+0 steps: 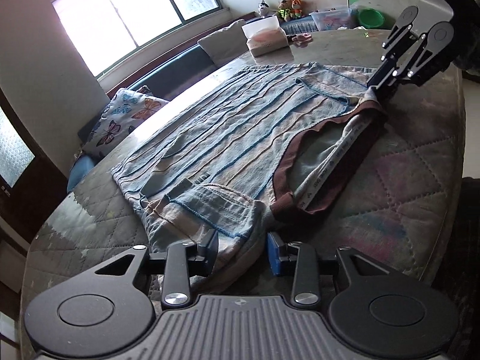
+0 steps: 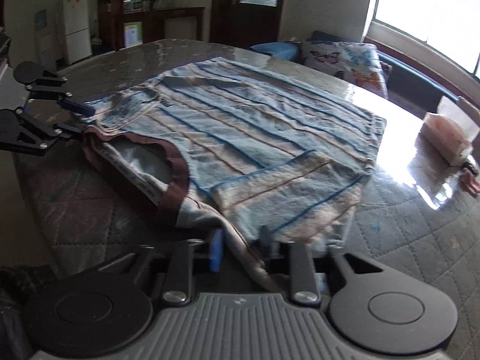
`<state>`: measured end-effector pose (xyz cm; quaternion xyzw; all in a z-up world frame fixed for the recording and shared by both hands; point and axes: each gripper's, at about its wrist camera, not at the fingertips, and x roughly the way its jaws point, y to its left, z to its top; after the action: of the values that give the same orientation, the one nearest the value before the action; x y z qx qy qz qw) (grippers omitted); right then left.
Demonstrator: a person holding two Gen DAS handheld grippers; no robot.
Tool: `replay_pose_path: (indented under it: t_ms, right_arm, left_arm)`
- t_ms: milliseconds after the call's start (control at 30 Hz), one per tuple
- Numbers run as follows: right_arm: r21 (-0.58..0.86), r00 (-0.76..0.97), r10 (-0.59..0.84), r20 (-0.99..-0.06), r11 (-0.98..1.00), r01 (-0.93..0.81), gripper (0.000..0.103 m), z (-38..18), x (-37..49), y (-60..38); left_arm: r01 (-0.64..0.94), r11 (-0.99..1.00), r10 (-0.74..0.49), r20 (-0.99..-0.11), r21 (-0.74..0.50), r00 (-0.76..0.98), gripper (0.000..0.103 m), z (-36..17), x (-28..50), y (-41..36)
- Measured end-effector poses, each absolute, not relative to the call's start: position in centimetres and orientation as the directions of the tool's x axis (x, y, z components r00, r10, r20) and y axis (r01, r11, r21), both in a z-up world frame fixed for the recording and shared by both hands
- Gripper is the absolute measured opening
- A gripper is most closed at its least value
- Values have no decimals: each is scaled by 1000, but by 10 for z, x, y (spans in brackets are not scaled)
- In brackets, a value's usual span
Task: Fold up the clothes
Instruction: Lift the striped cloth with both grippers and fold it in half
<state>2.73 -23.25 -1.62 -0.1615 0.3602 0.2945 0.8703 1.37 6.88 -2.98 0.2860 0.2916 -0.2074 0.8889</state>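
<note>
1. Left wrist view: the left gripper [image 1: 244, 250] sits at the near shoulder of a striped shirt [image 1: 228, 138]. Its jaws are part open with a fold of sleeve between them, and the pads do not seem to be pinching yet.
2. The shirt lies flat in the middle of the table, brown collar [image 1: 330, 162] toward the person and both sleeves already turned in over the body.
3. Across the collar, the right gripper [image 1: 378, 85] has its jaws nearly closed, pinching the other shoulder.
4. This looks like the grasping step before a fold. Next, I judge, the left jaws must finish closing on the cloth. Both shoulders should then lift together and carry toward the far hem, kept level so the sleeves stay tucked.
5. The table wears a quilted cover [image 1: 405, 186] with a glossy sheet that glares under the window [image 1: 129, 9].
6. A butterfly cushion [image 1: 126, 120], tissue box [image 1: 267, 37] and stuffed toys [image 1: 288, 7] line the far side.
</note>
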Motion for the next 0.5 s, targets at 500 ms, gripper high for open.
replay_pose_path:
  t_ms: [500]
  right_arm:
    - [-79,627,428,-652,783,-617,5,23,-9,-254]
  left_arm:
    - [455,820,-204,-566,348,799,7,10,-56,79]
